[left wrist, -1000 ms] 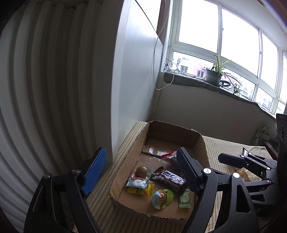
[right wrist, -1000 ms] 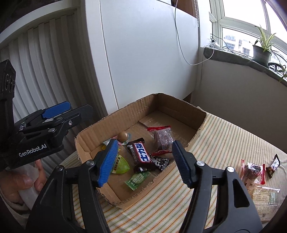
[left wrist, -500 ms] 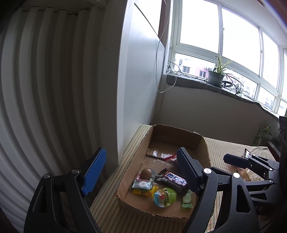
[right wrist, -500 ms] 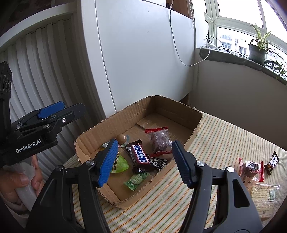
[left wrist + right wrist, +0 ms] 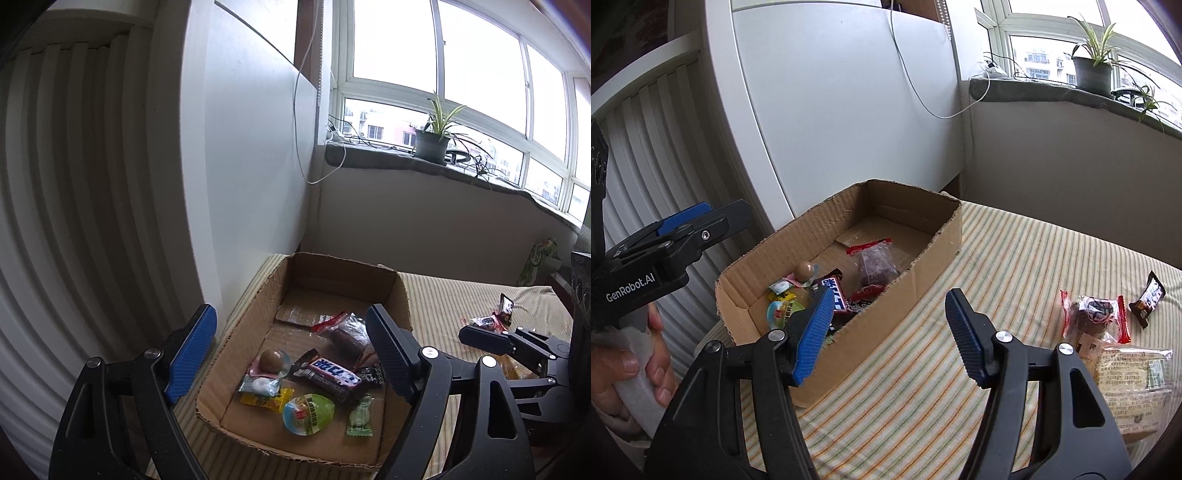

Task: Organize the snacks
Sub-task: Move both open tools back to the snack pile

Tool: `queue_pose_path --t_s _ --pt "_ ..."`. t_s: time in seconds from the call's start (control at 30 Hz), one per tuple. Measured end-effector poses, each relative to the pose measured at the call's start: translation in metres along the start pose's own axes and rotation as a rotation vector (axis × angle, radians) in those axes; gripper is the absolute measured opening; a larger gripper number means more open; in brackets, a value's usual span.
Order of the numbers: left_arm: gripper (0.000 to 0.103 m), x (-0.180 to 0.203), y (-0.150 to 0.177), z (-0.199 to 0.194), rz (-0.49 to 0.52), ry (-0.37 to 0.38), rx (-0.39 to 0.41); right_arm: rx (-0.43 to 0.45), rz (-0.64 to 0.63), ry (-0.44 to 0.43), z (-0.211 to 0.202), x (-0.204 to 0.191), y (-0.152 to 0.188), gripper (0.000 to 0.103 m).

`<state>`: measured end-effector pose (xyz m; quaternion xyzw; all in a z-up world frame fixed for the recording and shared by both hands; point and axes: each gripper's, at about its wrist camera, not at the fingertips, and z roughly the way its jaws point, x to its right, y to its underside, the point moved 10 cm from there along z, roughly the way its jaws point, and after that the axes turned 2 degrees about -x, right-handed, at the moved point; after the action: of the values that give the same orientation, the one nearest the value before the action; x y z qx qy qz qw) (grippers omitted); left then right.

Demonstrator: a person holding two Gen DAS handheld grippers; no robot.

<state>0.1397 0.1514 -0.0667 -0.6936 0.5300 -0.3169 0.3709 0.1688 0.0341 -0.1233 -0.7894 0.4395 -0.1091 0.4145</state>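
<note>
A shallow cardboard box on the striped tablecloth holds several wrapped snacks, among them a dark chocolate bar, a green jelly cup and a brown ball candy. My left gripper hovers above the box's near left end, jaws opening, nothing between them. My right gripper is open and empty over the cloth just right of the box. Loose snacks lie on the cloth to the right: a red-edged packet, a small dark bar and a clear biscuit pack.
A white cabinet panel and a ribbed radiator stand behind and left of the box. The windowsill carries a potted plant. A hand holds the left gripper's handle. Striped cloth lies bare between box and loose snacks.
Both grippers have drawn back from the box. The right one slid right, off the box and over the cloth toward the loose snacks. The left jaws have spread a little.
</note>
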Motion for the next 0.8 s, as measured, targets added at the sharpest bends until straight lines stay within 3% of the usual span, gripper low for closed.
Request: queue_pose_path --t_s 0.17,0.43,0.5,0.53,0.8 --pt "0.088 0.046 0.001 0.012 0.025 0.04 -0.037 0.022 0.092 0.068 -0.032 0.066 0.017 0.065" --pt "0.088 0.155 -0.004 0.016 0.1 0.191 -0.049 0.041 0.239 0.268 -0.115 0.194 0.059 0.065" --pt "0.093 0.175 -0.003 0.014 0.103 0.236 -0.061 0.052 0.257 0.291 -0.129 0.208 0.064 0.065" --pt "0.103 0.182 -0.003 0.014 0.104 0.248 -0.068 0.06 0.259 0.297 -0.135 0.211 0.064 0.065" --pt "0.103 0.198 -0.002 0.001 0.133 0.237 -0.052 0.083 0.255 0.288 -0.147 0.209 0.066 0.065"
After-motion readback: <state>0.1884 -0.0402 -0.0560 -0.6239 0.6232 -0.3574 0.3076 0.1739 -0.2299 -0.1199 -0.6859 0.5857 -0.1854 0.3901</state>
